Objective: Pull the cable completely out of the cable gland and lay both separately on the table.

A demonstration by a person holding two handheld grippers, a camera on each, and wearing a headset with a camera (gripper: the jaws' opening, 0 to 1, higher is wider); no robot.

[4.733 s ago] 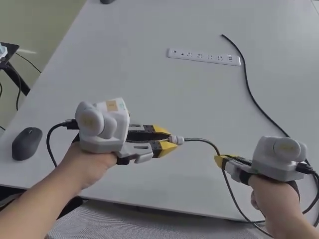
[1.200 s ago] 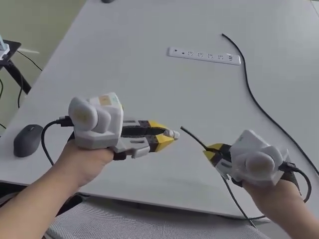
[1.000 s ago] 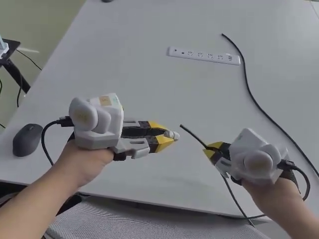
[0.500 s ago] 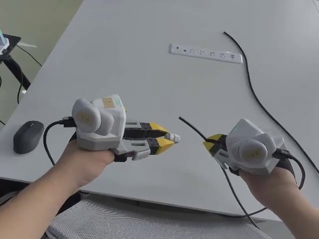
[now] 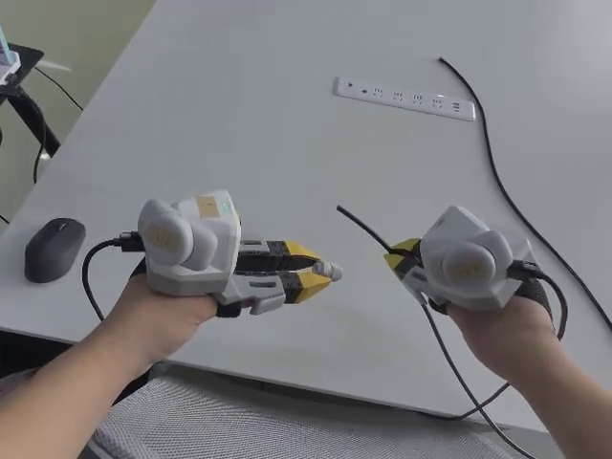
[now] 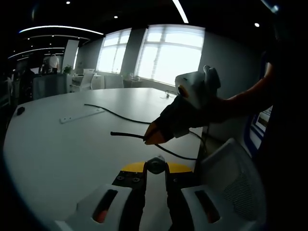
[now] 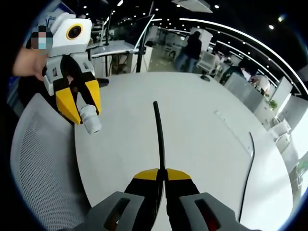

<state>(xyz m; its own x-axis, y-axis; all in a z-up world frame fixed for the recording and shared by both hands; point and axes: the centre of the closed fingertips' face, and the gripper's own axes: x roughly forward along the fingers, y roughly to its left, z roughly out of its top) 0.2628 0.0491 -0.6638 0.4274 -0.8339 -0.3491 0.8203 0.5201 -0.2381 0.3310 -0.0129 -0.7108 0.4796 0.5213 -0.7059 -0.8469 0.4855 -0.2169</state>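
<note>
Okay, the left gripper was clamped on the cable gland, which poked out past the yellow tips, above the table near its front edge. The right gripper was pinched tight on the black cable. Its free end pointed toward the gland, near but not touching. The cable was fully out of the gland. A power strip sat further back, and a mouse at far left.

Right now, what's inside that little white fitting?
Nothing enters the cable gland; the cable ends free in the right gripper. The left gripper covers the gland's rear; its bore is hidden.
</note>
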